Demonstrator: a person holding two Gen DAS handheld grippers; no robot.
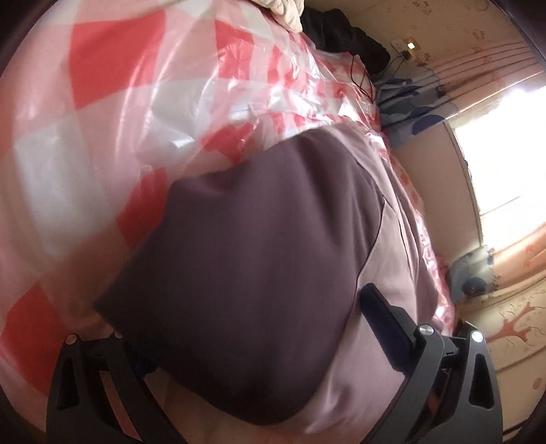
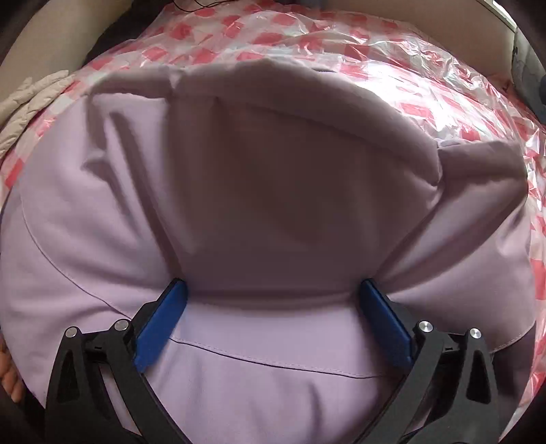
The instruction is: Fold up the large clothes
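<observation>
A large lilac padded garment (image 2: 273, 205) lies on a bed under a red-and-white checked clear plastic sheet (image 2: 426, 112). In the right wrist view my right gripper (image 2: 273, 290) is open, its blue fingers (image 2: 163, 317) pressed down on the garment either side of a raised fold. In the left wrist view the garment (image 1: 392, 307) has a dark purple part (image 1: 256, 256) draped over my left gripper (image 1: 256, 324). Its right finger (image 1: 385, 317) shows wide to the right. Its left finger is mostly hidden under the cloth. The jaws look open.
A beige quilted item (image 2: 30, 99) lies at the bed's far left edge. In the left wrist view, dark clothing (image 1: 341, 30) and blue bedding (image 1: 409, 102) sit at the bed's far end. A bright window (image 1: 505, 147) and curtain fill the right.
</observation>
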